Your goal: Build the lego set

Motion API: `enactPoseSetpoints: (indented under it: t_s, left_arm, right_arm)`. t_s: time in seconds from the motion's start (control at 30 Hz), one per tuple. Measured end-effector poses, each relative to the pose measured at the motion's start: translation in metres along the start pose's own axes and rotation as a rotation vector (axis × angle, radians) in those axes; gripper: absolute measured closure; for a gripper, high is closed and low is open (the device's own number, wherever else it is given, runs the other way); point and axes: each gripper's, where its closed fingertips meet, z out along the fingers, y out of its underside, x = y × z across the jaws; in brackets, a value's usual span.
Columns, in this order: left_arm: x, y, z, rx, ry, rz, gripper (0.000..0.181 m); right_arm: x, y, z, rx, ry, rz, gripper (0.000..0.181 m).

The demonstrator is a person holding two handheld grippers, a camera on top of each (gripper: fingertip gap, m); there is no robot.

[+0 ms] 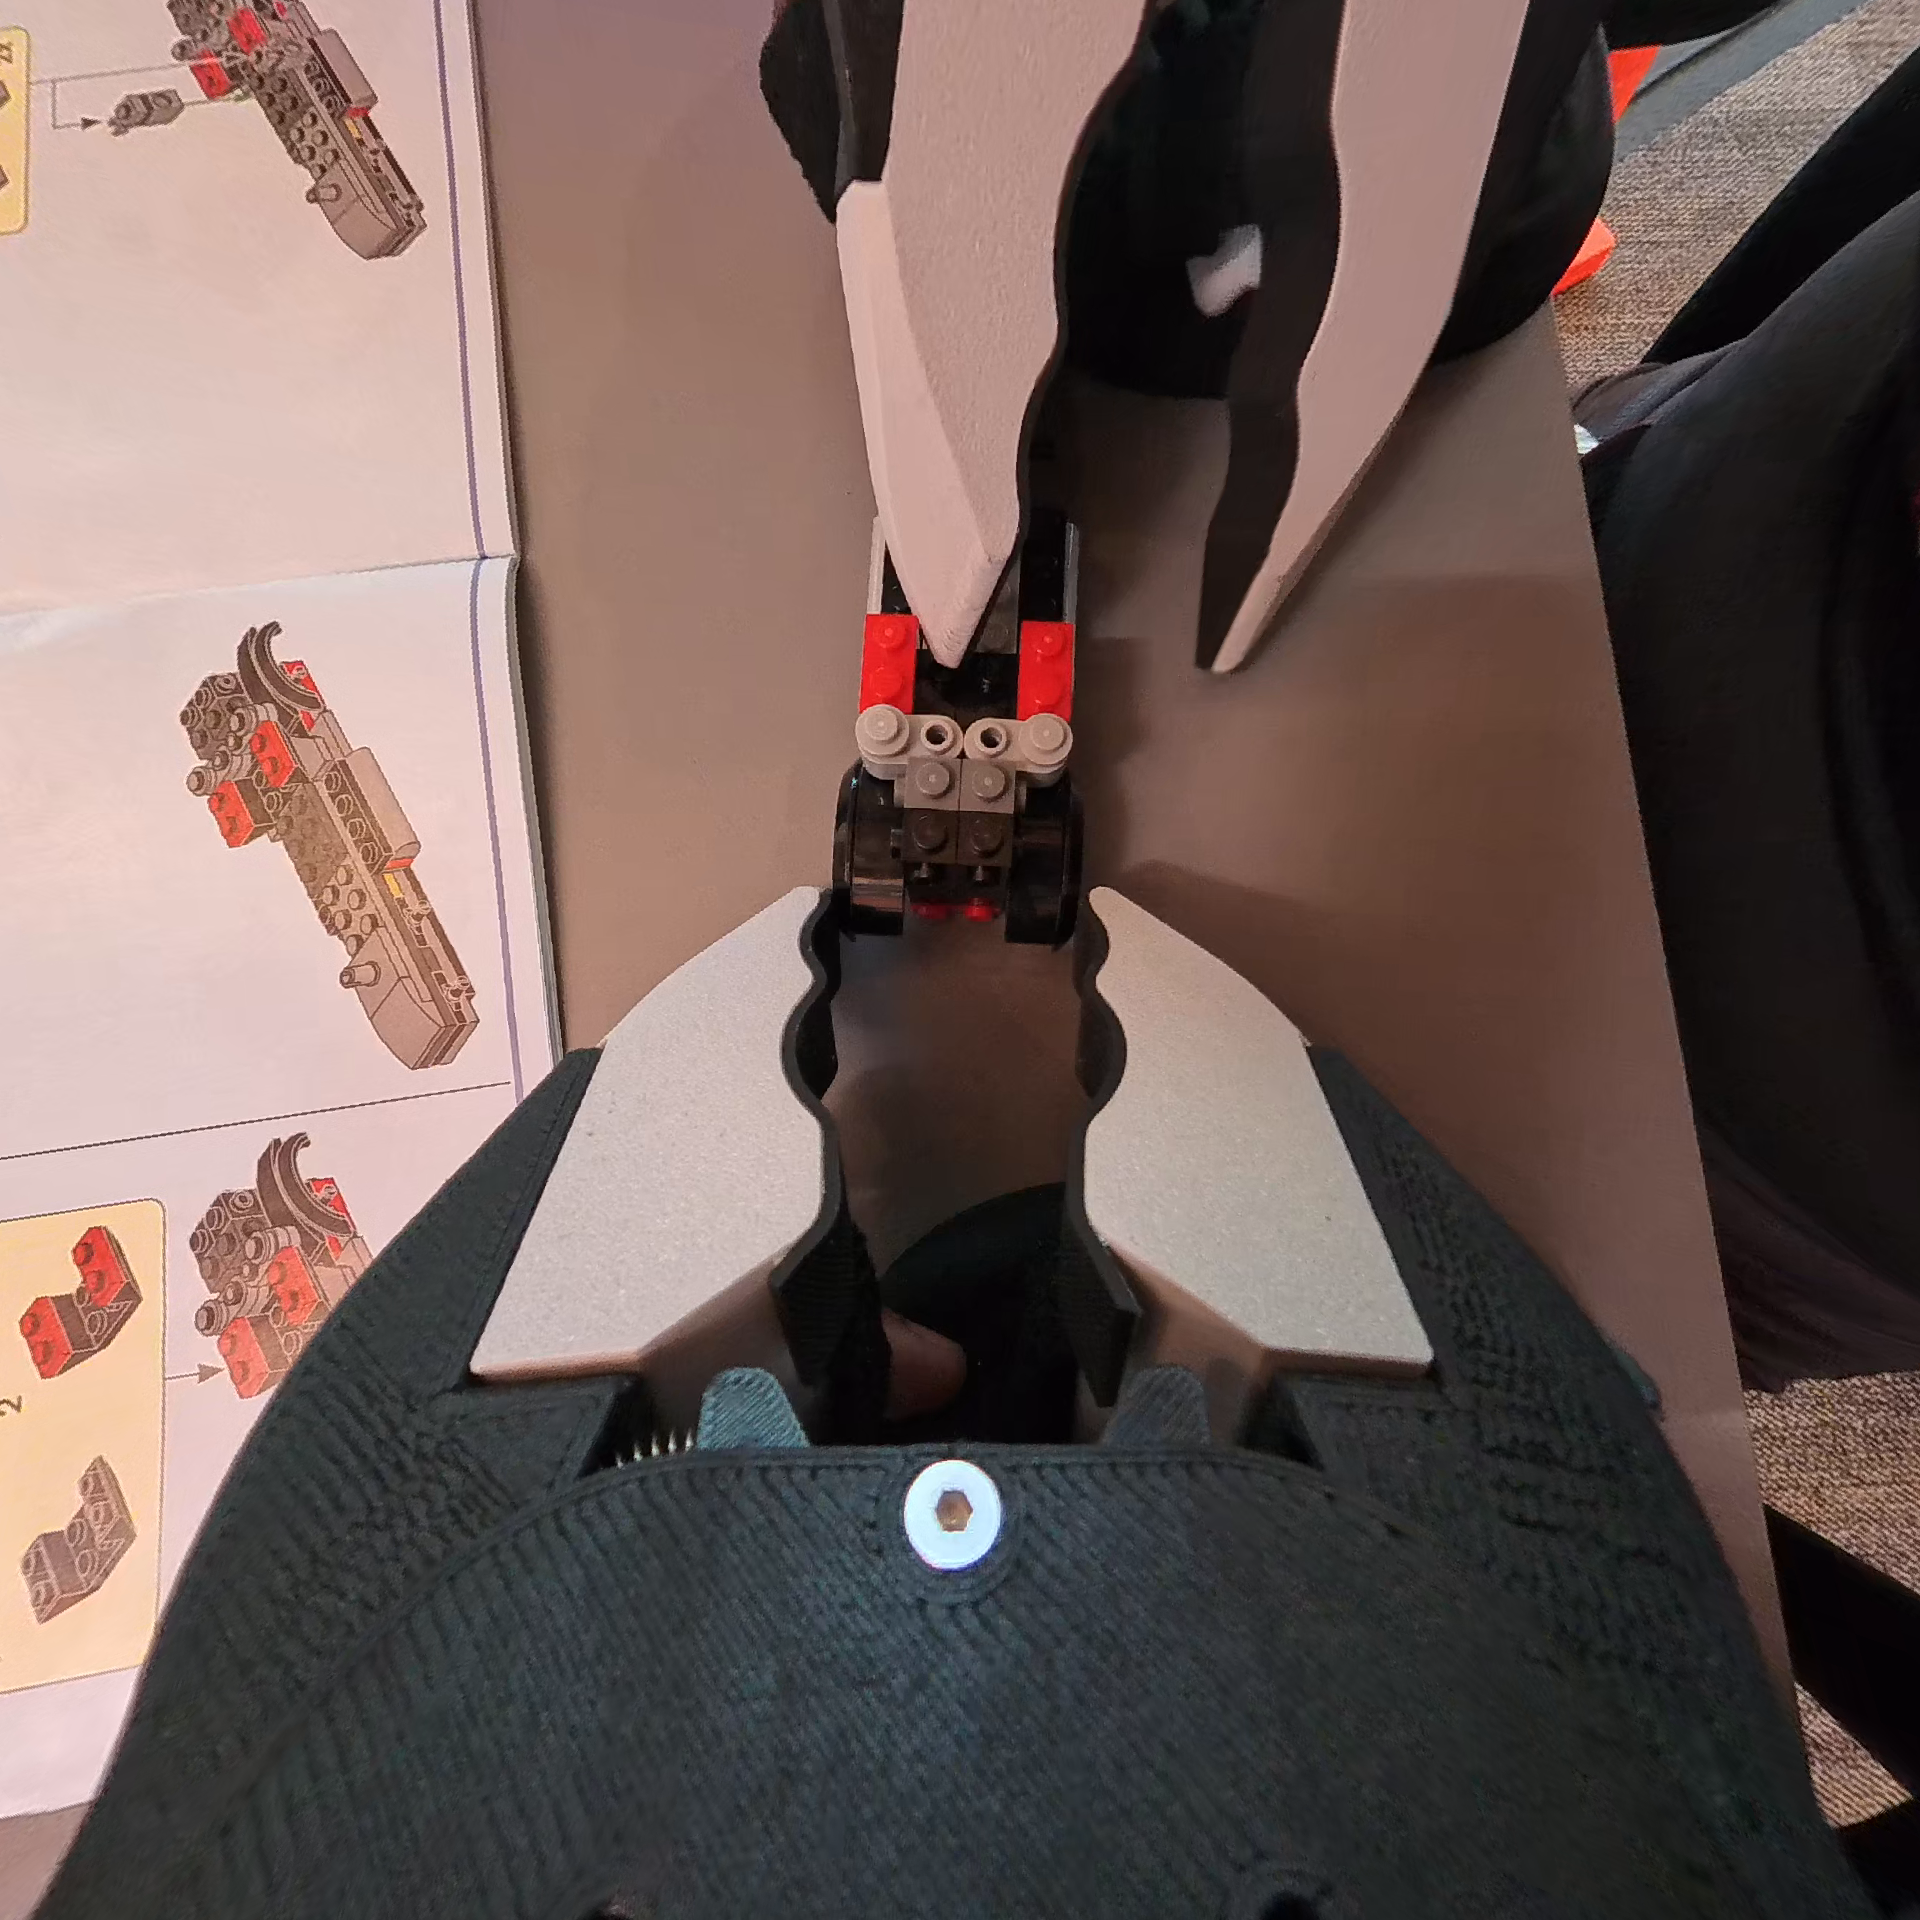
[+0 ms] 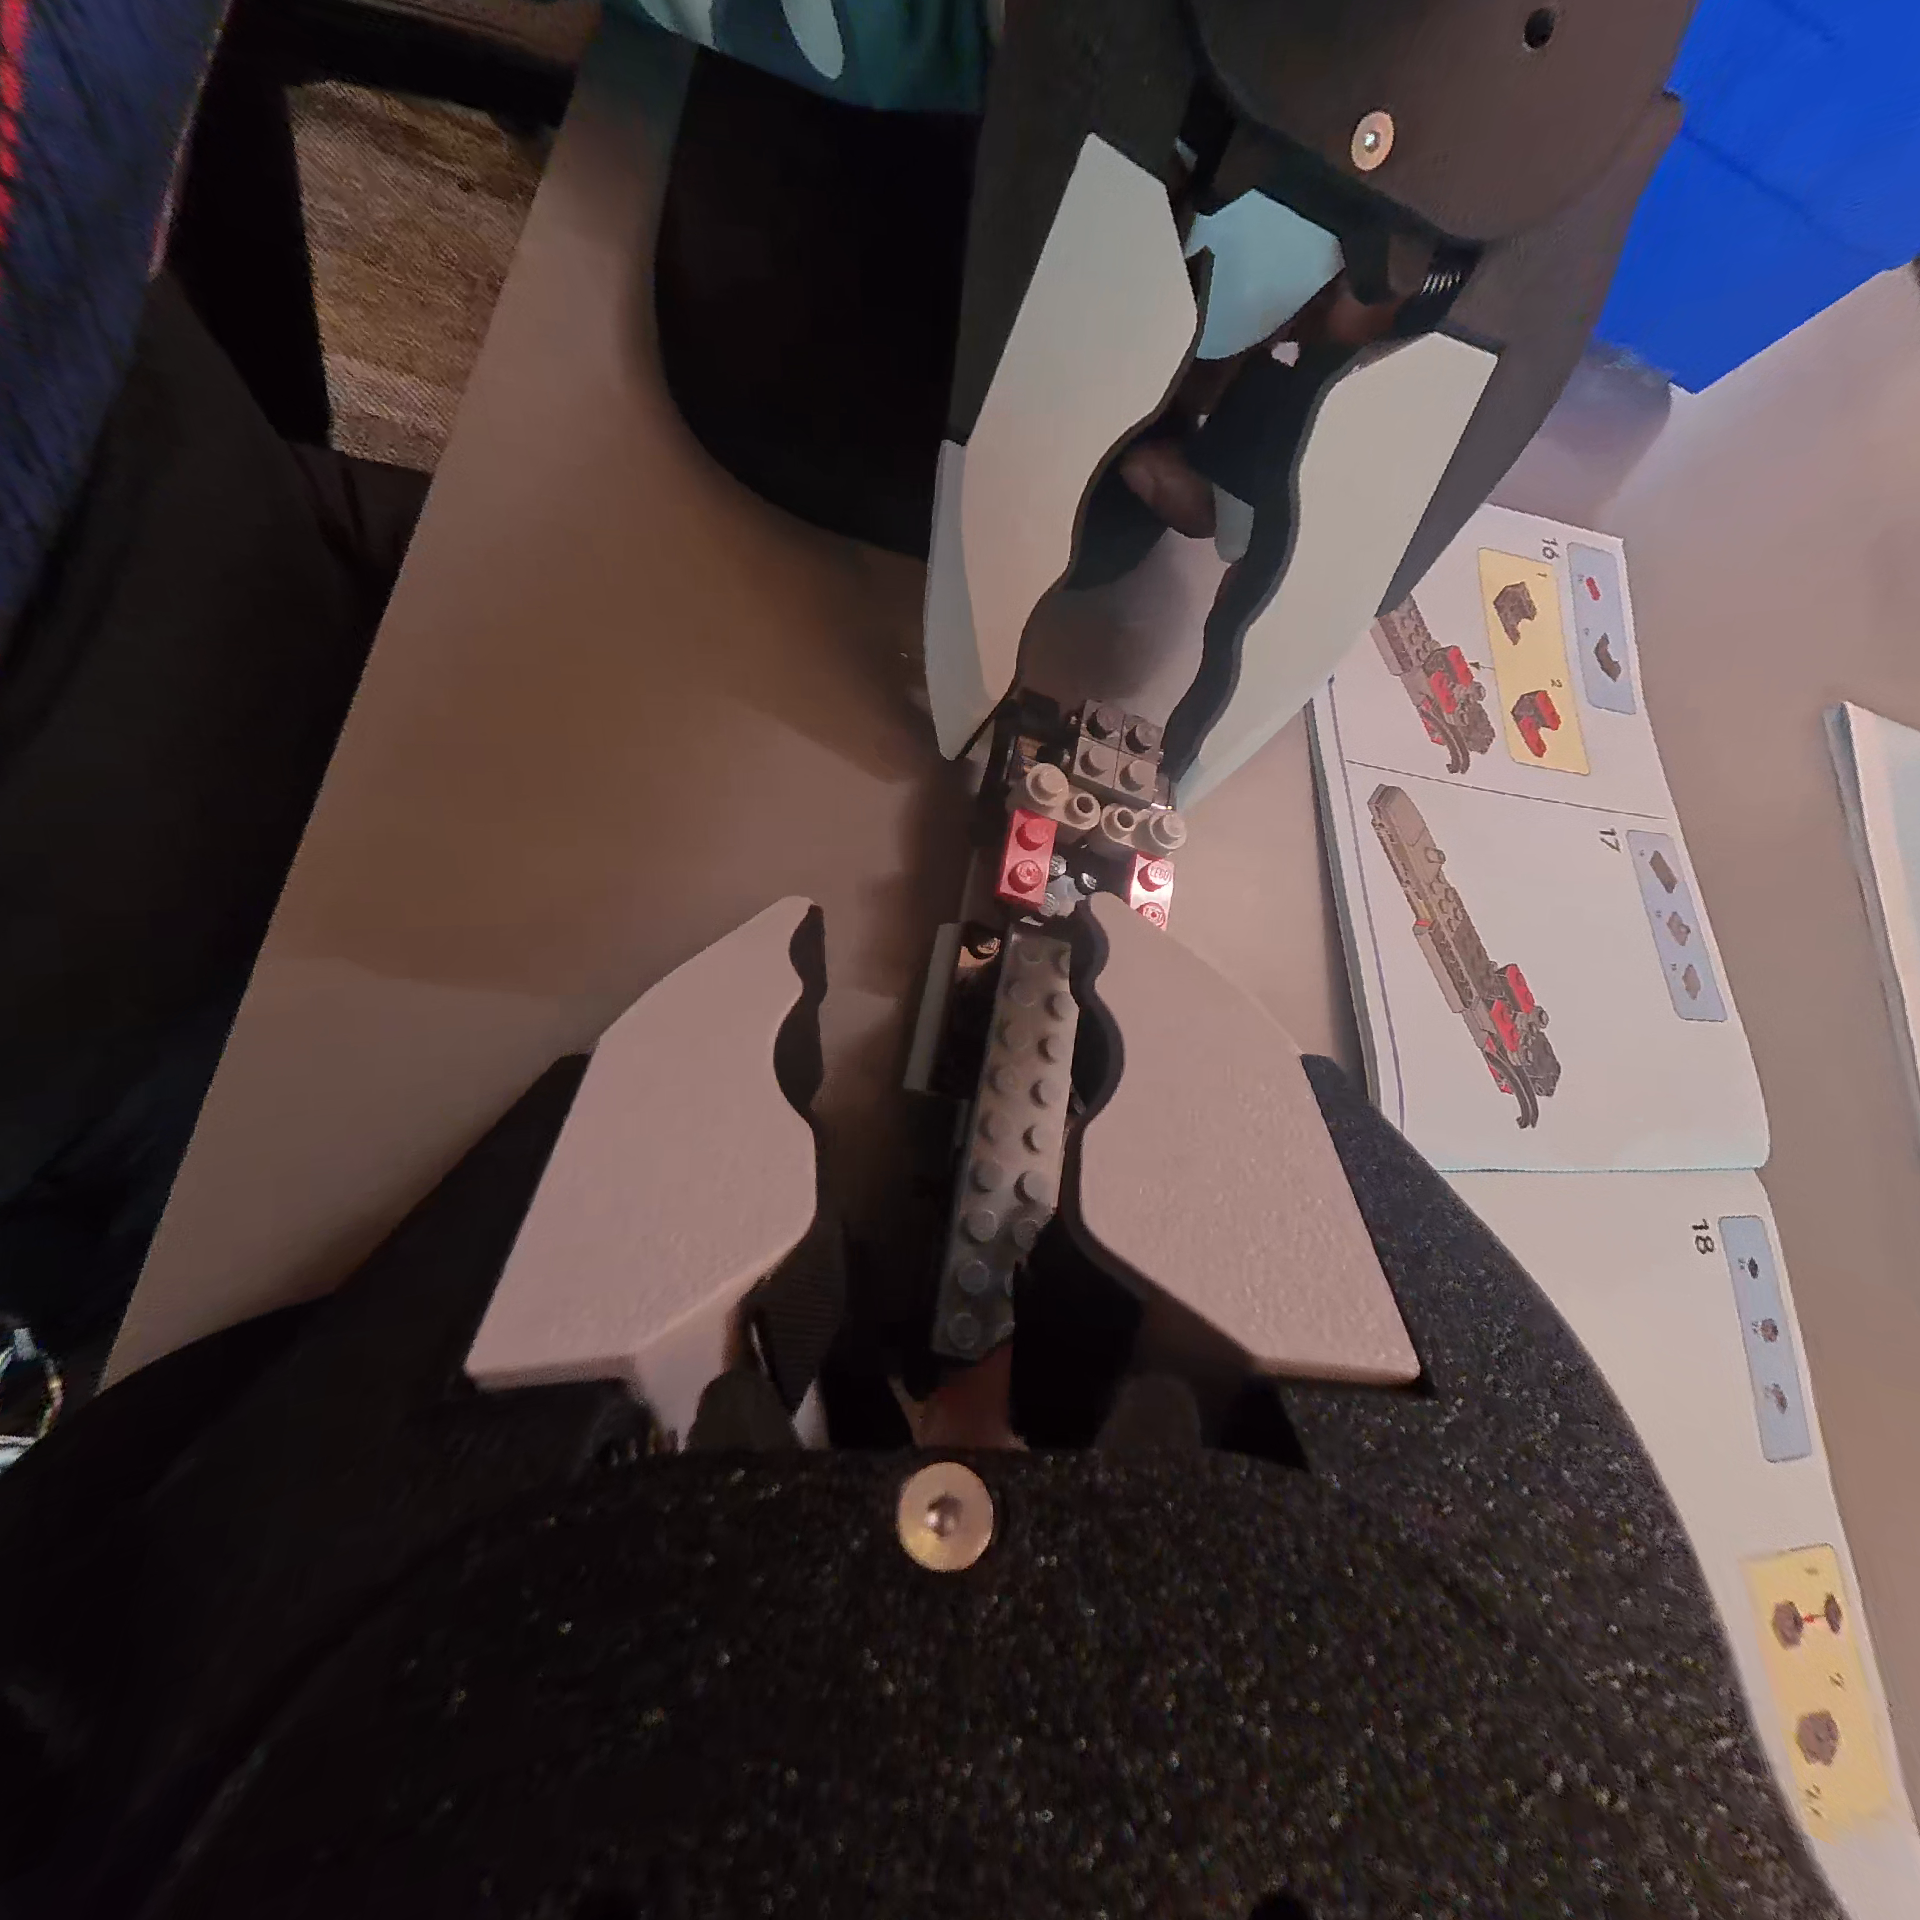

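Grey and smooth, the bench [image 1: 675,520] carries an open instruction booklet [image 1: 239,727] along one side, its pages printed with drawings of the build. Beyond the bench edge lies speckled carpet [image 1: 1714,187], and a blue object [image 2: 1787,187] shows past the far edge in the right wrist view.

Between the 2 grippers sits the lego model [image 1: 961,790], a long narrow build resting on the bench. Its near end in the left wrist view carries 2 red bricks [image 1: 891,655], a row of light grey round studs, darker grey bricks below, and black curved pieces at either side with small red dots underneath. In the right wrist view a long grey studded plate [image 2: 1013,1132] runs down the model's top.

Left gripper [image 1: 951,914] has its jaws spread, with the model's end just in front of the tips; whether either tip touches the black side pieces cannot be told.

Right gripper [image 2: 951,914] is also spread wide. The grey plate lies in the gap between its fingers, close against the right-hand finger [image 2: 1195,1091], whose tip presses down on the model just behind the red bricks. The other finger stands apart from the model, so nothing is pinched.
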Motion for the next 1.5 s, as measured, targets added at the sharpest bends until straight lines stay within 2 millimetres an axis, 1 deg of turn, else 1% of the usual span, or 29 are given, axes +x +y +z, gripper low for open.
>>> enactPoseSetpoints:
  t_s: [0.07,0.1,0.13,0.17,0.2,0.23,0.3,0.33,0.37,0.43,0.5,0.53,0.6,0.67,0.7,0.73,0.77,0.83,0.9,0.93,0.97,1.03,1.1,1.17,1.23,1.27,1.37,1.4,1.5]
  left_arm:
    - [0.0,0.0,0.0,-0.001,-0.002,-0.001,0.138]
    - [-0.001,0.0,0.0,-0.002,-0.007,-0.006,0.138]
    - [-0.002,0.0,0.0,-0.002,-0.01,-0.009,0.138]
    - [-0.002,0.0,0.0,-0.002,-0.011,-0.009,0.138]
    - [-0.002,0.0,0.0,-0.002,-0.015,-0.009,0.138]
    - [-0.003,0.0,0.0,-0.001,-0.021,-0.011,0.138]
    - [-0.006,0.0,-0.001,0.0,-0.039,-0.023,0.138]
    - [-0.007,0.0,-0.001,0.0,-0.044,-0.031,0.138]
    - [-0.007,0.0,-0.001,-0.001,-0.045,-0.037,0.138]
    - [-0.007,0.0,-0.001,-0.001,-0.042,-0.038,0.137]
    - [-0.005,-0.001,-0.002,0.01,-0.033,-0.023,0.127]
    - [-0.004,-0.003,-0.004,0.031,-0.033,-0.015,0.122]
    - [-0.005,-0.012,-0.013,0.118,-0.044,-0.008,0.117]
    - [-0.01,-0.023,-0.029,0.234,-0.086,-0.028,0.116]
    - [-0.016,-0.026,-0.038,0.277,-0.123,-0.05,0.116]
    - [-0.023,-0.026,-0.048,0.297,-0.172,-0.081,0.116]
    - [-0.031,-0.022,-0.057,0.298,-0.227,-0.118,0.117]
    - [-0.048,-0.01,-0.07,0.26,-0.351,-0.201,0.122]
    - [-0.064,0.007,-0.077,0.191,-0.455,-0.293,0.125]
    - [-0.071,0.015,-0.077,0.148,-0.49,-0.338,0.125]
    - [-0.077,0.024,-0.076,0.106,-0.517,-0.38,0.125]
    - [-0.087,0.037,-0.071,0.05,-0.547,-0.441,0.124]
    - [-0.094,0.039,-0.066,0.043,-0.553,-0.472,0.122]
    - [-0.102,0.036,-0.063,0.071,-0.565,-0.471,0.122]
    - [-0.112,0.035,-0.063,0.098,-0.601,-0.462,0.122]
    - [-0.117,0.039,-0.064,0.096,-0.63,-0.458,0.122]
    - [-0.121,0.054,-0.062,0.026,-0.674,-0.411,0.122]
    - [-0.121,0.054,-0.061,0.023,-0.679,-0.391,0.123]
    - [-0.119,0.052,-0.059,0.035,-0.673,-0.361,0.127]
  right_arm:
    - [0.001,-0.001,-0.003,0.019,-0.021,0.033,0.135]
    - [0.006,-0.006,-0.007,0.062,-0.006,0.062,0.133]
    - [0.014,-0.011,-0.013,0.117,0.032,0.096,0.129]
    - [0.022,-0.013,-0.02,0.151,0.067,0.141,0.129]
    - [0.027,-0.009,-0.024,0.141,0.079,0.192,0.126]
    - [0.029,0.0,-0.025,0.092,0.074,0.245,0.119]
    - [0.026,0.025,-0.023,-0.057,0.043,0.312,0.111]
    - [0.023,0.035,-0.022,-0.113,0.04,0.314,0.111]
    - [0.024,0.039,-0.021,-0.141,0.053,0.301,0.116]
    - [0.026,0.04,-0.02,-0.146,0.069,0.28,0.132]
    - [0.024,0.042,-0.018,-0.164,0.048,0.258,0.143]
    - [0.026,0.04,-0.017,-0.152,0.055,0.243,0.152]
    - [0.03,0.04,-0.014,-0.14,0.069,0.193,0.16]
    - [0.031,0.038,-0.011,-0.109,0.056,0.194,0.16]
    - [0.03,0.037,-0.01,-0.102,0.042,0.206,0.157]
    - [0.031,0.033,-0.01,-0.082,0.029,0.221,0.146]
    - [0.033,0.027,-0.012,-0.038,0.023,0.243,0.137]
    - [0.046,0.009,-0.021,0.093,0.047,0.293,0.133]
    - [0.071,-0.003,-0.033,0.216,0.141,0.346,0.132]
    - [0.087,-0.005,-0.037,0.255,0.206,0.383,0.133]
    - [0.101,-0.002,-0.04,0.267,0.263,0.424,0.134]
    - [0.12,0.013,-0.035,0.19,0.331,0.487,0.131]
    - [0.13,0.031,-0.026,0.062,0.354,0.509,0.119]
    - [0.14,0.038,-0.017,0.027,0.383,0.535,0.117]
    - [0.145,0.035,-0.008,0.077,0.383,0.585,0.118]
    - [0.145,0.038,-0.004,0.078,0.384,0.609,0.118]
    - [0.144,0.07,-0.001,-0.066,0.426,0.611,0.117]
    - [0.145,0.076,-0.003,-0.102,0.437,0.595,0.115]
    - [0.142,0.077,-0.001,-0.108,0.407,0.588,0.122]
